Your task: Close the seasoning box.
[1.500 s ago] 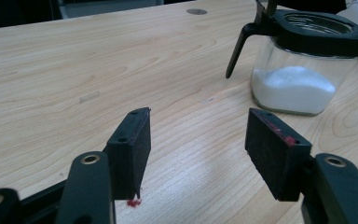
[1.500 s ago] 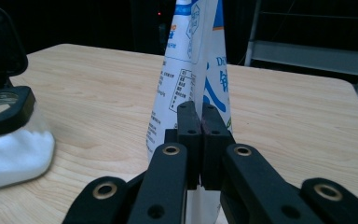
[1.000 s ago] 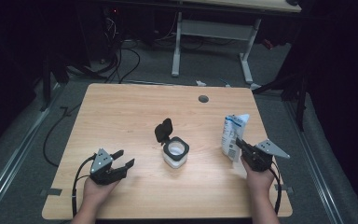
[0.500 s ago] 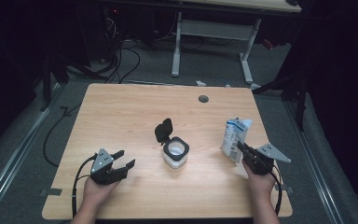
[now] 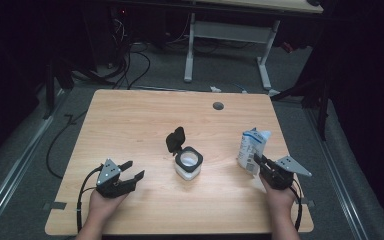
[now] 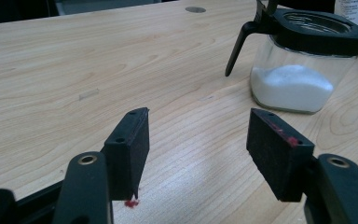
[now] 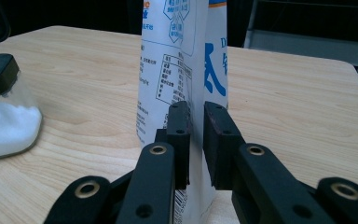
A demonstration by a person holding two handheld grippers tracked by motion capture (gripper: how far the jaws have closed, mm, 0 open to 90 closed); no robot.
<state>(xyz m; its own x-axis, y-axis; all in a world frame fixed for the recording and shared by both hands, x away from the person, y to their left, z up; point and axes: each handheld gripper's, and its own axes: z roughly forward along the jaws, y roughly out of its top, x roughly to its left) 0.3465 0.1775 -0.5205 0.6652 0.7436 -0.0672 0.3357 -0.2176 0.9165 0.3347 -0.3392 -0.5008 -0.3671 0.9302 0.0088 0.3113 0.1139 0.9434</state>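
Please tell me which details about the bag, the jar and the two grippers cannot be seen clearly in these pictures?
- Bag: the right gripper view's upper edge cuts off its top; the high view is too small to read the print.
- Right gripper: its jaws have just been opening, bag edge between them; whether the pads still press is unclear.
- Jar: its flipped-up lid is cut off in the left gripper view.
- Left gripper: open, nothing hidden.

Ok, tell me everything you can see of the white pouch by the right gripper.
The white pouch is a soft, glossy bag with blue lettering and a printed table of small text. It stands upright on the wooden table near the right edge, to the right of the glass jar, apart from it. Its top looks crumpled. The right gripper has its jaws around the pouch's thin side edge; they have just been opening, and a small gap shows beside the edge.
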